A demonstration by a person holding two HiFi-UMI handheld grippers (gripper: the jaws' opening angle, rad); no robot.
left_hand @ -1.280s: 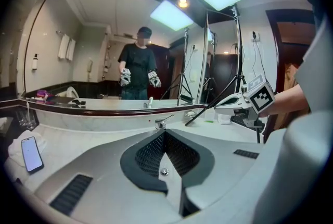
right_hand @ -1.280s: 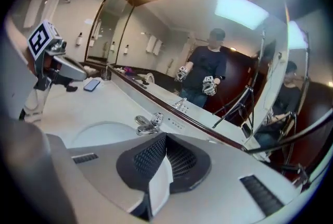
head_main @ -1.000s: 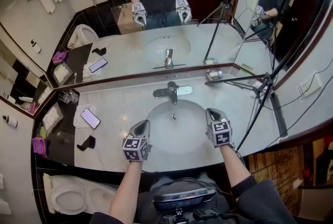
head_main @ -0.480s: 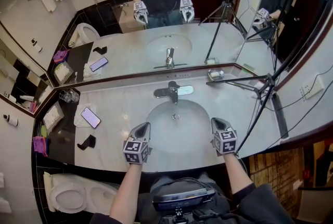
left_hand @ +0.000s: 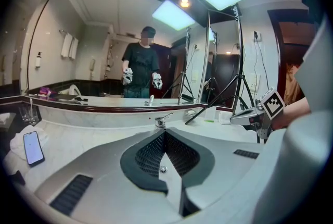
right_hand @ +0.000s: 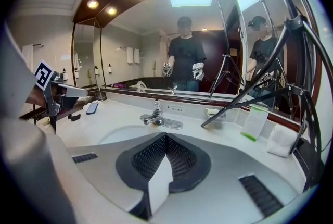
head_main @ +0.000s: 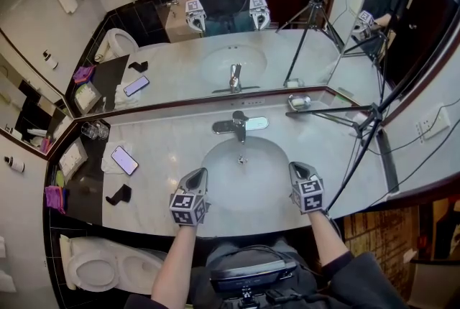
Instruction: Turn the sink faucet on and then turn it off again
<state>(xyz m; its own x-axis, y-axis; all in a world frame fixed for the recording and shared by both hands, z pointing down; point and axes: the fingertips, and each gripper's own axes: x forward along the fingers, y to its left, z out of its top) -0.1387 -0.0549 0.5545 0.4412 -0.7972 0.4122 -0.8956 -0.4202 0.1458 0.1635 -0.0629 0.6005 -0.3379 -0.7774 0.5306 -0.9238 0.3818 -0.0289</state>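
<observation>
A chrome faucet (head_main: 238, 125) with a single lever stands on a metal plate behind the oval white sink basin (head_main: 215, 164); no water shows. My left gripper (head_main: 197, 176) hovers over the basin's near left rim, jaws shut and empty. On the basin's near right rim sits my right gripper (head_main: 297, 169), also shut and empty. Both grippers are well short of the faucet. The left gripper view shows the faucet (left_hand: 160, 121) far ahead and the right gripper (left_hand: 258, 115) to the side. In the right gripper view the faucet (right_hand: 157, 113) lies ahead, slightly left.
A phone (head_main: 123, 160) lies on a cloth at the counter's left, with a dark clip (head_main: 118, 195) near the front edge and glasses (head_main: 93, 132) behind. A soap dish (head_main: 299, 102) sits back right. A black tripod (head_main: 366, 124) leans across the right side. A mirror backs the counter.
The right gripper has come back toward the counter's front edge and sunk a little. The left gripper has stayed put.
</observation>
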